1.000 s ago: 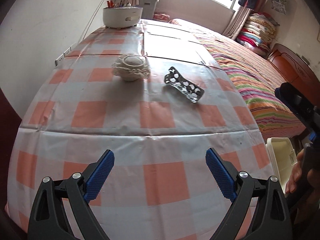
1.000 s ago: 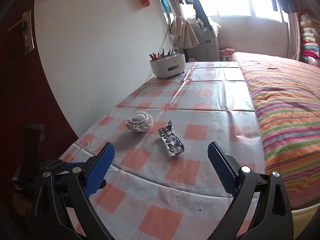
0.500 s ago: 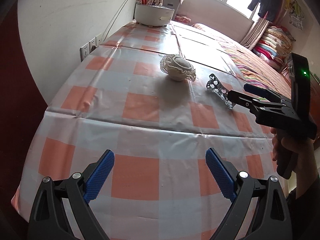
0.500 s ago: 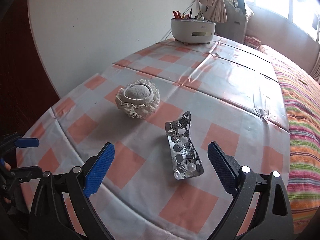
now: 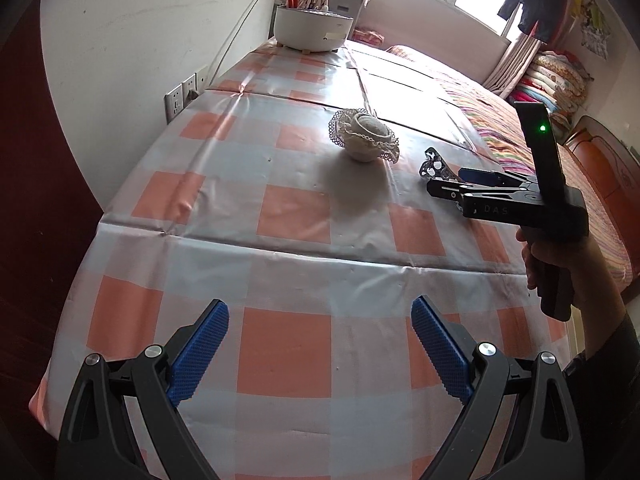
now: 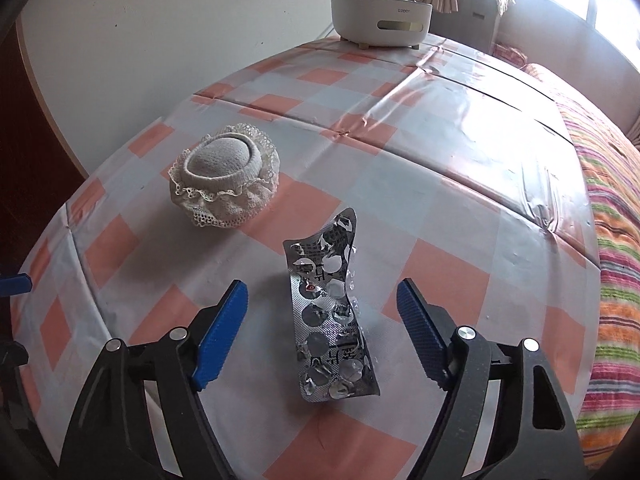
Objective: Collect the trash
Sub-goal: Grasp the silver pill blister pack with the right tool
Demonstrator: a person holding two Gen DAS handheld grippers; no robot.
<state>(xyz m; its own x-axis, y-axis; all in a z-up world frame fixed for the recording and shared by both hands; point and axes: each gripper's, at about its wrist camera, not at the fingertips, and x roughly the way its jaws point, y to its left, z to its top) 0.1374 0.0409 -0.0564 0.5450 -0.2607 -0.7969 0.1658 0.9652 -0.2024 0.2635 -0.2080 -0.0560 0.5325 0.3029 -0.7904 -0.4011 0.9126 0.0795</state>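
In the left wrist view we see the left gripper (image 5: 320, 344) at the bottom of the frame, its 2 blue pads spread wide over the checked tablecloth (image 5: 288, 216) with nothing between them. Left of centre, on the wall, sits a socket plate (image 5: 182, 94). At upper centre stands a white round container (image 5: 312, 32), and below it, near the middle of the frame, a lace-trimmed cloth bundle (image 5: 364, 140). To its right lies the blister pack (image 5: 436, 166), and the right gripper (image 5: 452, 184) reaches in from the right edge, held by a hand (image 5: 560, 264); from this side we cannot tell whether its tips touch the pack.

In the right wrist view the cloth bundle (image 6: 224, 180) lies at centre left, apart from the blister pack (image 6: 332, 316), which rests bent on the tablecloth (image 6: 440, 184) at lower centre, its far end curling up. The right gripper (image 6: 320, 320) has just been closing, and the pack lies between its 2 pads; both pads stand clear of the foil, with tablecloth showing on each side. The white container (image 6: 380, 24), holding pens, stands at the top, and a striped bedspread (image 6: 616, 240) runs down the right edge.
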